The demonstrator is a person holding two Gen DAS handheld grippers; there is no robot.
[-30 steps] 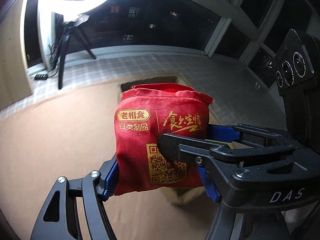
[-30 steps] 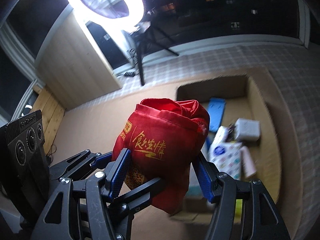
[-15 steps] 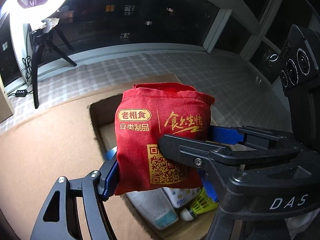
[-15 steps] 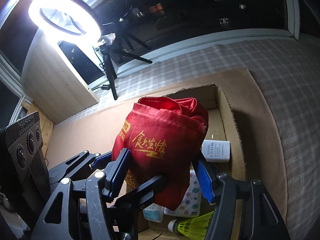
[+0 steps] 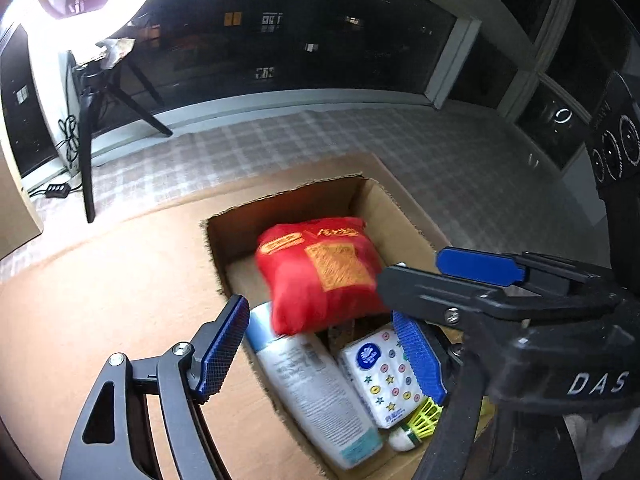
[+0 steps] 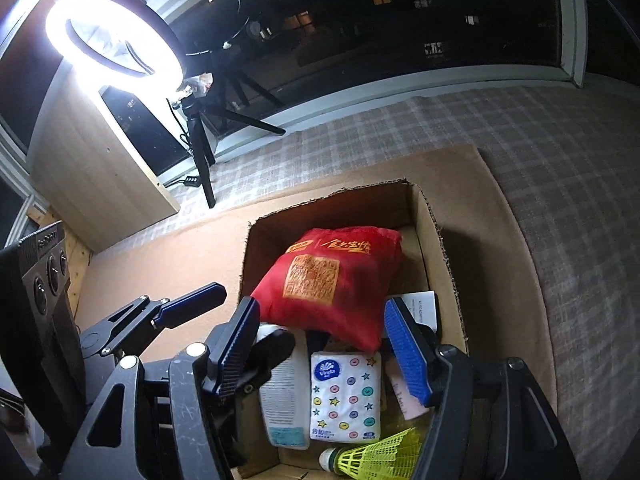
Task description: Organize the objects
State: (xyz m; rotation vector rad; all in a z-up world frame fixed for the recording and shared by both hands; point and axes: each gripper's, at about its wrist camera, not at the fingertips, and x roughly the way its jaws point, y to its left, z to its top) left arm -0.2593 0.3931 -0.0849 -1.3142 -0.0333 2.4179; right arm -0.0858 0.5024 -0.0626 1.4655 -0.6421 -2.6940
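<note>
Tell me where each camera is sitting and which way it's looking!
Left wrist: sits on the left gripper, looking down along its fingers into the cardboard box; the right gripper also shows. Its jaws are opening, nothing between them.
Right wrist: sits on the right gripper, looking down into the box; the left gripper shows at left.
Both share the red bag, tissue pack, shuttlecock, and ring light.

Matt red cloth bag (image 6: 332, 280) – rough cardboard box (image 6: 434, 248)
</note>
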